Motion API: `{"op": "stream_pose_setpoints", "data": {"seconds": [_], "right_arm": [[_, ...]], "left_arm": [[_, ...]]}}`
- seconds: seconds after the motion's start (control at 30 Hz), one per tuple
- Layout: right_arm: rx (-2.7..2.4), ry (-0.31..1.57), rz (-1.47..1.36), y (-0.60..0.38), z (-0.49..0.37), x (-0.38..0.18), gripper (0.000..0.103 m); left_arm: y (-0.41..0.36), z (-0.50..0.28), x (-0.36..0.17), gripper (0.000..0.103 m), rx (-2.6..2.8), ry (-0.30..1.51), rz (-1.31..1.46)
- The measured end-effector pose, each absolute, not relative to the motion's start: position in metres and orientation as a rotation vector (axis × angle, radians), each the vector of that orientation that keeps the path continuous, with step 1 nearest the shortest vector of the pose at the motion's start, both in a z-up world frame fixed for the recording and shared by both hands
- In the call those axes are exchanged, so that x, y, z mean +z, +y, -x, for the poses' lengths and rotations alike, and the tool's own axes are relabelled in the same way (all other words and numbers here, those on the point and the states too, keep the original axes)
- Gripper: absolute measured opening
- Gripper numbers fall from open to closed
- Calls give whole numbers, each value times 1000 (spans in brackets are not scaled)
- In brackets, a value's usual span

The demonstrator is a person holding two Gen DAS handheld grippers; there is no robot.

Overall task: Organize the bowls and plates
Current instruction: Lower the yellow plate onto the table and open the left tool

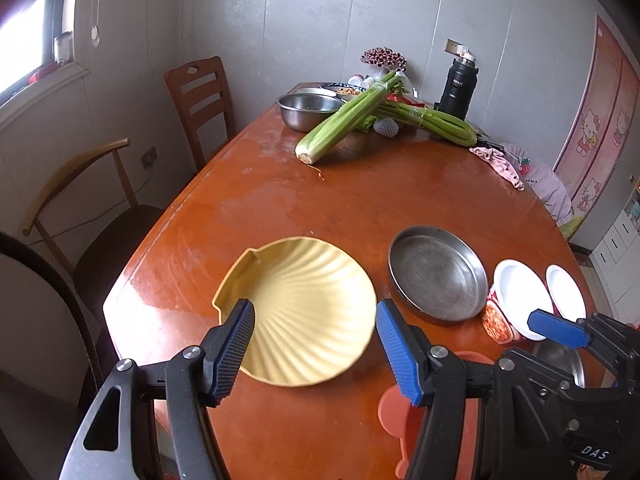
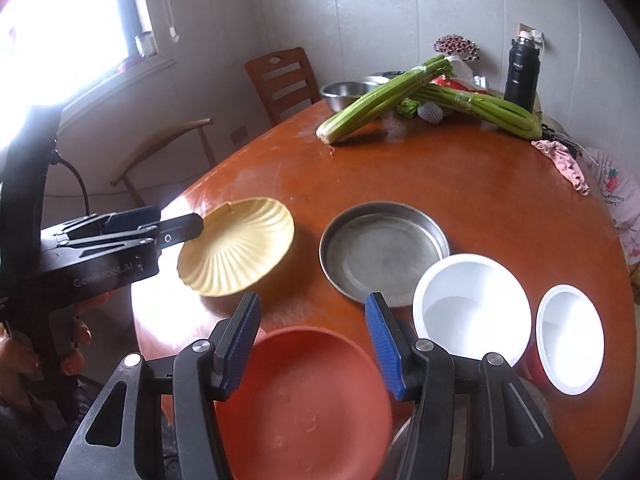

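A yellow shell-shaped plate (image 1: 304, 304) (image 2: 240, 248) lies on the brown table (image 1: 360, 200). My left gripper (image 1: 314, 320) (image 2: 178, 219) hovers over it, open, with its fingertips above the plate's two sides. To the right are a round steel pan (image 1: 436, 272) (image 2: 384, 252) and two white bowls (image 2: 472, 312) (image 2: 568, 340). An orange plate (image 2: 304, 400) (image 1: 390, 408) lies at the near edge. My right gripper (image 2: 312, 328) (image 1: 552, 326) stands open just above it, nothing between its pads. Something grey and metallic shows under the orange plate's right side.
At the far end lie two celery bunches (image 1: 344, 120), a steel bowl (image 1: 306, 110), a black flask (image 1: 456, 88) and a pink cloth (image 1: 500, 162). Two chairs (image 1: 200, 100) stand along the table's left side. A person's hand (image 2: 76, 360) holds the left gripper.
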State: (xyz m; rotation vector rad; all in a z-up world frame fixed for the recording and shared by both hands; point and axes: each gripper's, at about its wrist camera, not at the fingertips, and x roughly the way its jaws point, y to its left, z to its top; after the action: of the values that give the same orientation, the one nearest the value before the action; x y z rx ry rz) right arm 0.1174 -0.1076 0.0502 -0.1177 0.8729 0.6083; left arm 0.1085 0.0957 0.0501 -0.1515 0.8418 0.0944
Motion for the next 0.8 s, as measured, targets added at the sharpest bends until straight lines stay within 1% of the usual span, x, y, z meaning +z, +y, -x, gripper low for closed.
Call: {"op": "stream_pose_setpoints", "data": {"seconds": [0.4,0.8], "right_arm": [[672,927,182,-120,-113,28,56],[676,986,198,-132,-115,8,56]], "left_arm": [[64,-86,30,63,114,947,116],[32,-63,-7,63,43,1083,152]]}}
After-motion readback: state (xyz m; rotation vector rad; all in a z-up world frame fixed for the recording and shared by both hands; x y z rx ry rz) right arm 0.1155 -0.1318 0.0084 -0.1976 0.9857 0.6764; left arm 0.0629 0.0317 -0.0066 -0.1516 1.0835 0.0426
